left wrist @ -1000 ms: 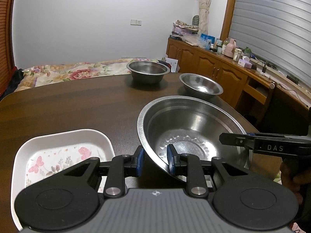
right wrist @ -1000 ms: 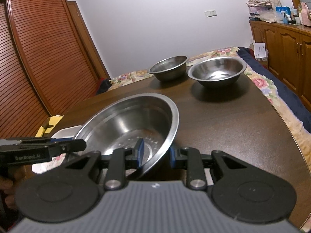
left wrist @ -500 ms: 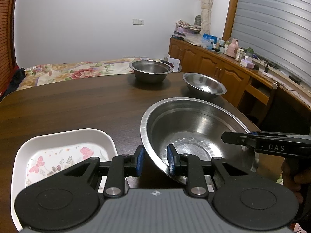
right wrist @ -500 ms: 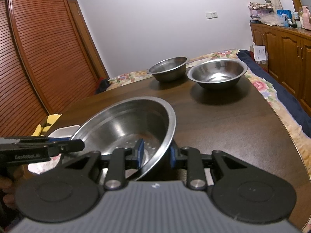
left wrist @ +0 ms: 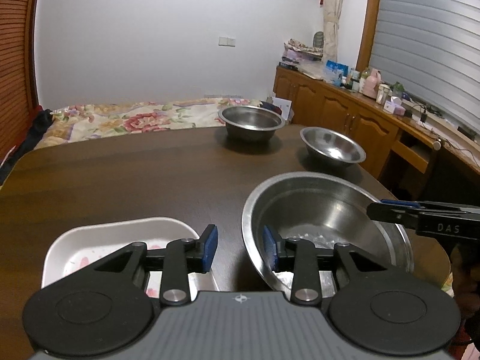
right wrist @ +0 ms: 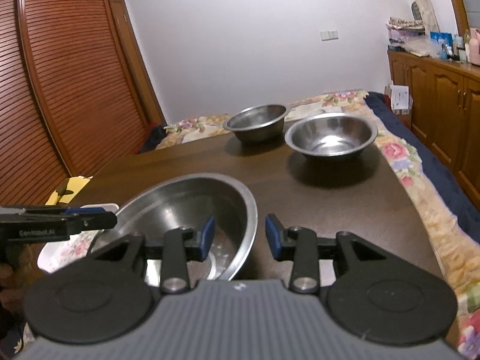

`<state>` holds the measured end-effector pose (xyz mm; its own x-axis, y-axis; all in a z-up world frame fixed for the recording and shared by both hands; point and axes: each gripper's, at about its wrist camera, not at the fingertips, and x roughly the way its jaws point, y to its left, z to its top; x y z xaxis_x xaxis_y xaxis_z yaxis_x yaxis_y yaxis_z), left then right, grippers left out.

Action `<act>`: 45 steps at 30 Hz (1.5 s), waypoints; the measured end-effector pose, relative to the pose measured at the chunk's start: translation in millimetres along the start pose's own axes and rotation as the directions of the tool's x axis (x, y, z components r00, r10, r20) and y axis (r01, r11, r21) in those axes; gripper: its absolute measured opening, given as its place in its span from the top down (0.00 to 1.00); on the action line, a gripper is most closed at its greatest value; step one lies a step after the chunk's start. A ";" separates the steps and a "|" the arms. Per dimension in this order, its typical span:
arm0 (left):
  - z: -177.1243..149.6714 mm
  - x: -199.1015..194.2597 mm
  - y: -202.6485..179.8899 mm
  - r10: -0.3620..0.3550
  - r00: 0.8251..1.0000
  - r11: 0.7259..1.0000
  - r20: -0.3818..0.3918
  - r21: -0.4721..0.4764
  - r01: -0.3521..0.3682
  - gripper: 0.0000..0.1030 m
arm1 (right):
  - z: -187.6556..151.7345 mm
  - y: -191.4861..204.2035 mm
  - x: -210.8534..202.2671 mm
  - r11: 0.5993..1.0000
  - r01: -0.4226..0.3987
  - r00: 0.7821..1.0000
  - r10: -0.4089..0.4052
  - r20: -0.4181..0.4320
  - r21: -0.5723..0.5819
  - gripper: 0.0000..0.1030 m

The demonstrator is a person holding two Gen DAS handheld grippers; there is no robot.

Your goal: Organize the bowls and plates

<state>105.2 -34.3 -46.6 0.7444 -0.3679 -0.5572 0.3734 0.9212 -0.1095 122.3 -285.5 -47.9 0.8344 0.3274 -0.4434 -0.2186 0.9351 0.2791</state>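
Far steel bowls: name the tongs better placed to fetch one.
Right, probably. The right tongs are open, and the nearer steel bowl lies ahead on that side; the left tongs sit farther left.

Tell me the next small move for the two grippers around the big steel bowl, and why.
Probably back both grippers away from the large steel bowl. The left gripper and right gripper are both open, each straddling the rim without gripping it, and the bowl appears to rest on the table beside the white floral tray. That frees them for the two smaller bowls.

A big brown table [left wrist: 126, 180] is holding three shiny metal bowls [left wrist: 327, 225] [left wrist: 252, 121] [left wrist: 333, 147] and one white flowery plate [left wrist: 120, 234].
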 end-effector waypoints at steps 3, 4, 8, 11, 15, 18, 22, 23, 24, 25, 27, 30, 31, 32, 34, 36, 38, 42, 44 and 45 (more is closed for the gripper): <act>7.1 -2.1 1.5 0.008 1.000 1.000 0.016 0.006 -0.008 0.63 | 8.4 -2.7 -3.9 1.000 0.004 1.000 -0.004 0.014 -0.013 0.62; 10.5 -2.4 2.0 0.010 1.000 1.000 0.022 0.008 -0.010 0.63 | 11.7 -3.5 -4.8 1.000 0.008 1.000 -0.007 0.020 -0.019 0.62; 25.8 -3.7 2.6 0.022 0.998 0.999 0.051 0.028 -0.023 0.62 | 30.2 -6.4 -11.3 0.998 0.029 0.998 -0.026 0.056 -0.056 0.62; 38.5 -3.9 1.6 0.021 0.997 0.999 0.070 0.037 -0.024 0.62 | 43.7 -8.2 -18.0 0.996 0.039 0.996 -0.032 0.087 -0.078 0.62; 51.3 -4.9 -0.3 0.023 0.995 0.999 0.092 0.047 -0.027 0.62 | 55.9 -9.6 -24.3 0.994 0.049 0.993 -0.037 0.115 -0.102 0.62; 58.3 -4.7 -2.4 0.024 0.994 0.998 0.102 0.053 -0.029 0.62 | 62.1 -9.9 -28.3 0.992 0.051 0.991 -0.036 0.131 -0.113 0.62; 65.0 -2.2 -5.3 0.027 0.994 0.997 0.106 0.066 -0.034 0.62 | 67.0 -9.8 -29.8 0.991 0.048 0.989 -0.030 0.144 -0.124 0.62; 66.2 -0.6 -5.9 0.027 0.994 0.997 0.105 0.069 -0.034 0.62 | 68.1 -10.2 -29.8 0.991 0.047 0.989 -0.029 0.146 -0.126 0.62; 66.5 0.1 -5.5 0.026 0.994 0.997 0.104 0.071 -0.034 0.62 | 69.6 -10.8 -29.0 0.991 0.046 0.989 -0.027 0.146 -0.127 0.62; 68.0 1.9 -5.4 0.025 0.994 0.997 0.102 0.074 -0.033 0.62 | 70.8 -11.3 -27.6 0.991 0.043 0.989 -0.024 0.145 -0.128 0.62; 71.2 5.9 -5.5 0.024 0.995 0.996 0.098 0.081 -0.032 0.62 | 75.1 -12.3 -23.2 0.991 0.037 0.990 -0.018 0.141 -0.132 0.62; 77.0 15.7 -6.1 0.023 0.996 0.995 0.086 0.097 -0.031 0.62 | 83.6 -15.6 -13.0 0.990 0.031 0.991 -0.013 0.132 -0.140 0.62; 79.6 20.0 -5.3 0.021 0.996 0.994 0.082 0.101 -0.029 0.62 | 86.1 -16.2 -8.6 0.989 0.032 0.992 -0.013 0.129 -0.144 0.62; 82.4 24.8 -4.5 0.020 0.997 0.994 0.078 0.105 -0.029 0.62 | 89.0 -17.6 -3.1 0.988 0.031 0.992 -0.013 0.125 -0.149 0.62; 88.9 36.3 -2.3 0.025 0.997 0.993 0.070 0.112 -0.033 0.62 | 93.6 -19.8 8.1 0.987 0.033 0.993 -0.014 0.119 -0.157 0.62; 95.1 48.1 0.6 0.024 0.998 0.994 0.060 0.108 -0.030 0.62 | 98.2 -23.2 21.8 0.987 0.025 0.995 -0.009 0.103 -0.161 0.62; 101.1 59.0 4.9 0.014 0.999 0.996 0.048 0.089 -0.018 0.62 | 104.3 -27.7 39.1 0.987 0.015 0.997 -0.002 0.082 -0.162 0.62; 112.5 82.3 9.0 -0.003 1.000 0.998 0.020 0.062 0.002 0.62 | 112.5 -32.6 70.2 0.985 0.002 0.999 0.004 0.035 -0.170 0.62; 117.8 94.1 9.4 0.002 1.000 0.998 0.007 0.065 -0.002 0.62 | 117.4 -36.1 86.9 0.984 0.002 1.000 0.000 0.014 -0.176 0.62; 120.3 100.5 10.2 0.003 1.000 0.998 0.000 0.064 -0.003 0.62 | 118.8 -37.4 92.9 0.984 -0.001 1.000 0.001 0.004 -0.176 0.62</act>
<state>250.4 -77.1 -4.6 0.7454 -0.3647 -0.5579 0.4056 0.9124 -0.0545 268.1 -306.2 1.7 0.8360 0.3280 -0.4399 -0.3047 0.9442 0.1250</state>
